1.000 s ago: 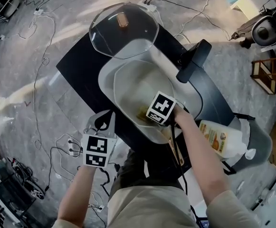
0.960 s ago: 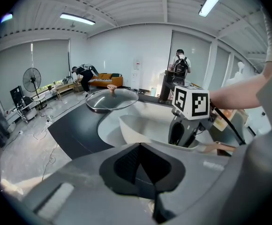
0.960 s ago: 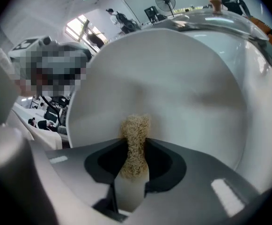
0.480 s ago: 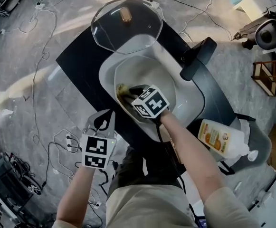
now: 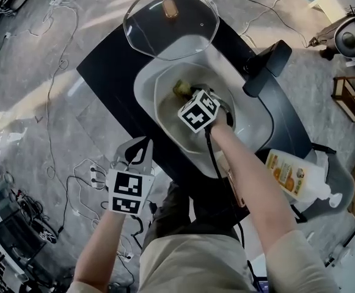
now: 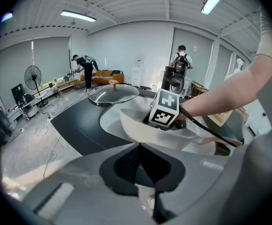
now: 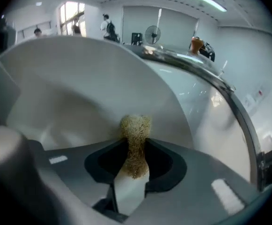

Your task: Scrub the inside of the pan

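Pan (image 5: 168, 119) holds the right hand-held gripper (image 7: 135, 165) pinching a scrubber (image 7: 135, 128).

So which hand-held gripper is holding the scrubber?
The right hand-held gripper, inside the white pan, jaws shut on the tan scrubber. The left hand-held gripper is shut on nothing, outside the pan.

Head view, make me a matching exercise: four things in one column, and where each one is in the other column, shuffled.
1 glass lid
2 scrubber
3 soap bottle
4 left gripper

A in the right gripper's jaws, inside the pan
B lying down, right of the pan
C beyond the pan
D near side, left of the pan, jaws shut on nothing

Pairs: 1-C, 2-A, 3-B, 4-D
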Demonstrator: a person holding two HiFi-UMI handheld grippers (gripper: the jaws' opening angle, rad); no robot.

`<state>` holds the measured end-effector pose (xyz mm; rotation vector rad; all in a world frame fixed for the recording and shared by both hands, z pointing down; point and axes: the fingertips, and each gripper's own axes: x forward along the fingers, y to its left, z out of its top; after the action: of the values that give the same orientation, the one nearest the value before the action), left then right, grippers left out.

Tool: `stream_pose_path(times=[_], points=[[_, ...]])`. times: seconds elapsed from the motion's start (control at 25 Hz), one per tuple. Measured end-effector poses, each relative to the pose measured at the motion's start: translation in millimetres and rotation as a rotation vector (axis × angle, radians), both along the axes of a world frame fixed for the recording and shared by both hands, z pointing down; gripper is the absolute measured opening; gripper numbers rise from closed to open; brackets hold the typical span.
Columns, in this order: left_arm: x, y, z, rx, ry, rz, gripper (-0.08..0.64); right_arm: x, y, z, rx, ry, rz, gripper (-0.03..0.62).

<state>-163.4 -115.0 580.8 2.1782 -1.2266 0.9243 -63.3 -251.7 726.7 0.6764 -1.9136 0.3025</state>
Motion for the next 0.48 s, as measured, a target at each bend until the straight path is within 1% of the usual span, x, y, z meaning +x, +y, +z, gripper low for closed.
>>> stream_pose_path(times=[0.08, 0.12, 0.24, 0.36, 0.48], points=[[-0.9, 0.1, -1.3, 0.003, -0.002, 0.003, 0.002, 24.6, 4.3, 13.8, -0.012, 0.118, -0.033, 0.124], [-1.7, 0.4, -2.0, 0.004, -0.002, 0.003, 0.002, 36.8, 9.5, 19.5, -0.042, 0.161, -0.035, 0.124], [-2.4, 1.4, -3.6, 0.007, -0.002, 0.001, 0.002, 71.0, 33.7, 28.3, -0.18, 0.268, -0.051, 0.121], [1.2, 1.9, -5.7, 0.014, 0.002, 0.003, 0.002, 90.1, 63.9, 19.9, -0.337, 0.317, -0.098, 0.121], [4.4, 3.4, -6.9, 0.022, 0.003, 0.003, 0.002, 91.6, 98.7, 4.9, -0.488, 0.327, -0.155, 0.12]])
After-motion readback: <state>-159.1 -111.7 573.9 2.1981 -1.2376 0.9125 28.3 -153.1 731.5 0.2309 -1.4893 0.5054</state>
